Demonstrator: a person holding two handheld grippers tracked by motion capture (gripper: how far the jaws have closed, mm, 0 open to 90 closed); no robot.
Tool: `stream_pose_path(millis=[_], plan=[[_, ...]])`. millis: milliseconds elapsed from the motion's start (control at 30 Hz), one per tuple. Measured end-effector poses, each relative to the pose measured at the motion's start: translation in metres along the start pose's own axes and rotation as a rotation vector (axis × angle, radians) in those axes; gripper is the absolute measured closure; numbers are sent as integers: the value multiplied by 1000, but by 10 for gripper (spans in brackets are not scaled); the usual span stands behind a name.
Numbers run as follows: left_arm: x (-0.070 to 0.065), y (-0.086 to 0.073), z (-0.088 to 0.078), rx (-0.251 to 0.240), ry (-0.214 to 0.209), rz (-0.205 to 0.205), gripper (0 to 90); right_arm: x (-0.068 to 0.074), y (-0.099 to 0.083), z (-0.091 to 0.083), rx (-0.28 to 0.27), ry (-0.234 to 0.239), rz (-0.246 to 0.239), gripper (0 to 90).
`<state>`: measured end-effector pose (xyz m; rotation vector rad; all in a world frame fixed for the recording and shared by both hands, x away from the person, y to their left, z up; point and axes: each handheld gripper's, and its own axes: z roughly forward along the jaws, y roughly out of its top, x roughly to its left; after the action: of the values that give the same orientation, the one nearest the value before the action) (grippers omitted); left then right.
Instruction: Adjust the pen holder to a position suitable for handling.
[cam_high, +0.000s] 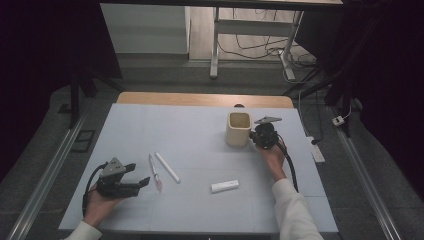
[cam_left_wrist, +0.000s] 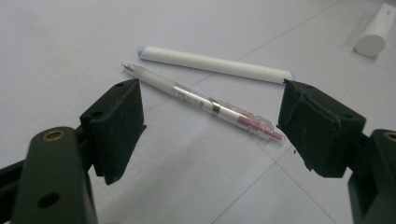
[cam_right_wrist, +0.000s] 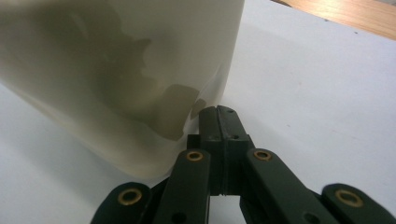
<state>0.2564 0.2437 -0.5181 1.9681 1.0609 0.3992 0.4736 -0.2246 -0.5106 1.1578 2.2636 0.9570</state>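
A cream cup is seen upright near the far right of the counter. The right hand-held gripper is pressed against the cup's side, jaws fully closed with nothing between them. Near the front left, the left hand-held gripper is held wide open, empty, aimed at a clear pen lying just beside a white marker. A small white cap is noted well apart.
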Motion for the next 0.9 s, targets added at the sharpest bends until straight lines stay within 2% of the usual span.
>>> stream_pose_path(millis=[733, 900], plan=[[0, 0, 0, -1, -5, 0, 226, 24, 15, 13, 22, 30, -42, 894], [0, 0, 0, -1, -6, 1, 226, 28, 18, 17, 13, 23, -53, 894]])
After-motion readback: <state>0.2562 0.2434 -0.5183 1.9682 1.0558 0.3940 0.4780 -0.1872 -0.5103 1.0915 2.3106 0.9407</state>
